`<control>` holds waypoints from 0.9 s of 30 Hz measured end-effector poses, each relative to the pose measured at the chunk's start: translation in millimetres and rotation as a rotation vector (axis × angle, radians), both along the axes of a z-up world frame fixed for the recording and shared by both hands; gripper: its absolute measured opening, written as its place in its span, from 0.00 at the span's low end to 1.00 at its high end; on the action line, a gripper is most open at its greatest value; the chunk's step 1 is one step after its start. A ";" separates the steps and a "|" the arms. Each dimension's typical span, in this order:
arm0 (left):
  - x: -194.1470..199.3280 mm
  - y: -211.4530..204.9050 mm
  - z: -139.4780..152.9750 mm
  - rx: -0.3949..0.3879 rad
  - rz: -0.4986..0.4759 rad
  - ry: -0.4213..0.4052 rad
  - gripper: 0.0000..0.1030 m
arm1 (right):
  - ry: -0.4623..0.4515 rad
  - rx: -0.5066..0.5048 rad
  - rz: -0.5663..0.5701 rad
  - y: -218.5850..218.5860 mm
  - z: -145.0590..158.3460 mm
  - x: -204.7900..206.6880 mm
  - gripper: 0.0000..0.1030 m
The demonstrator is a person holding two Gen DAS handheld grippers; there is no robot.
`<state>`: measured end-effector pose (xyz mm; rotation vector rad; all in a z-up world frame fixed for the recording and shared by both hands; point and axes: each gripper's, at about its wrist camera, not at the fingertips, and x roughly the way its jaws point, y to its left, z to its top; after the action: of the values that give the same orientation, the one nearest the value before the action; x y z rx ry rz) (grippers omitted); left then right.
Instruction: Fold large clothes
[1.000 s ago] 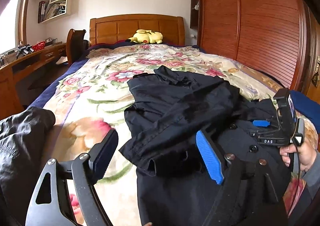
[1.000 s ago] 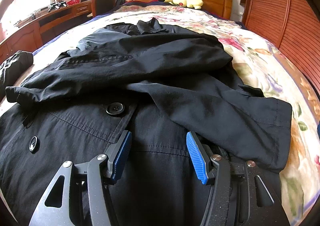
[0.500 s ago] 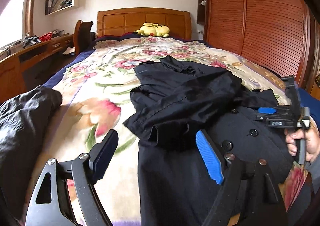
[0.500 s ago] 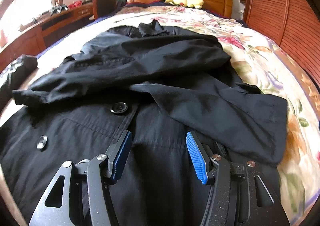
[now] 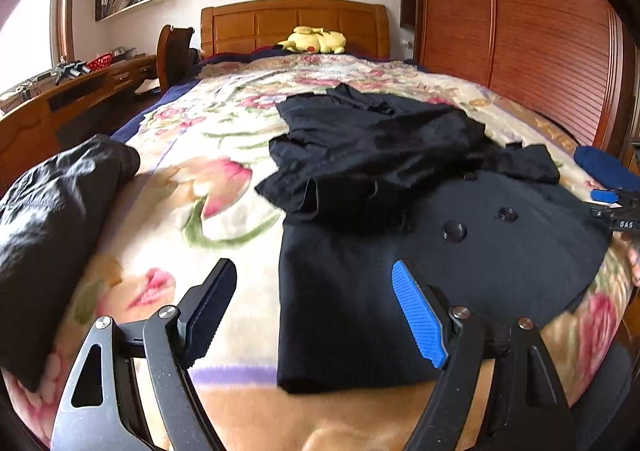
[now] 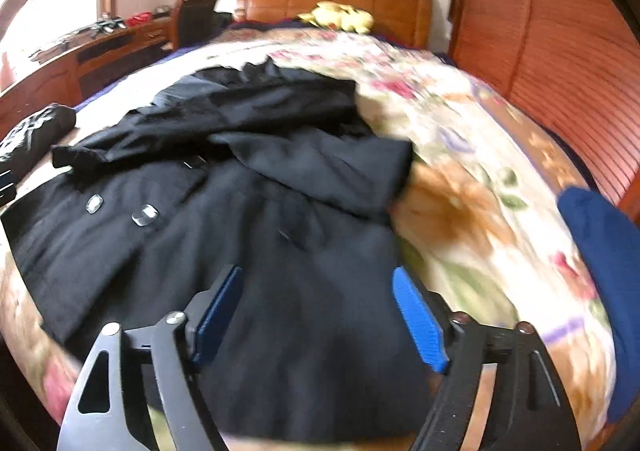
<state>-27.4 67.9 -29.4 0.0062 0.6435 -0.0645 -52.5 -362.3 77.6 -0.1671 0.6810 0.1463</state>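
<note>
A large black buttoned coat [image 5: 420,251] lies flat on the floral bedspread [image 5: 208,155], both sleeves folded across its chest. It also shows in the right wrist view [image 6: 248,235]. My left gripper [image 5: 314,315] is open and empty above the coat's lower left hem corner. My right gripper [image 6: 318,311] is open and empty above the coat's lower right hem; it shows at the right edge of the left wrist view [image 5: 616,207].
A dark folded garment [image 5: 52,219] lies at the bed's left edge. A blue garment [image 6: 600,259] lies at the right edge. A yellow plush toy [image 5: 314,40] sits by the wooden headboard [image 5: 296,23]. A desk [image 5: 80,91] stands left, wardrobe doors [image 5: 540,39] right.
Both grippers have pulled back toward the foot of the bed, so the coat's whole hem now shows. The right wrist view is blurred from motion. The coat has not moved.
</note>
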 end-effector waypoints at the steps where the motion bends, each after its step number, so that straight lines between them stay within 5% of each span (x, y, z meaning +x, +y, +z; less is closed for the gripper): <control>1: -1.5 0.8 -2.0 0.003 0.001 0.004 0.79 | 0.008 0.006 -0.014 -7.5 -2.7 -1.8 0.78; 13: -21.1 13.5 -22.2 -0.022 0.012 0.056 0.77 | 0.080 0.051 0.005 -31.2 -18.8 -7.6 0.78; 23: -18.7 15.9 -23.8 -0.055 -0.010 0.060 0.52 | 0.074 0.055 0.023 -30.9 -28.2 -7.3 0.77; 27: -12.1 12.7 -28.6 -0.050 -0.019 0.083 0.33 | 0.092 0.052 0.044 -24.0 -30.4 -5.6 0.63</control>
<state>-39.4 80.6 -58.1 -0.0385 0.7244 -0.0997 -58.1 -386.3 47.2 -0.1263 0.7650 0.2151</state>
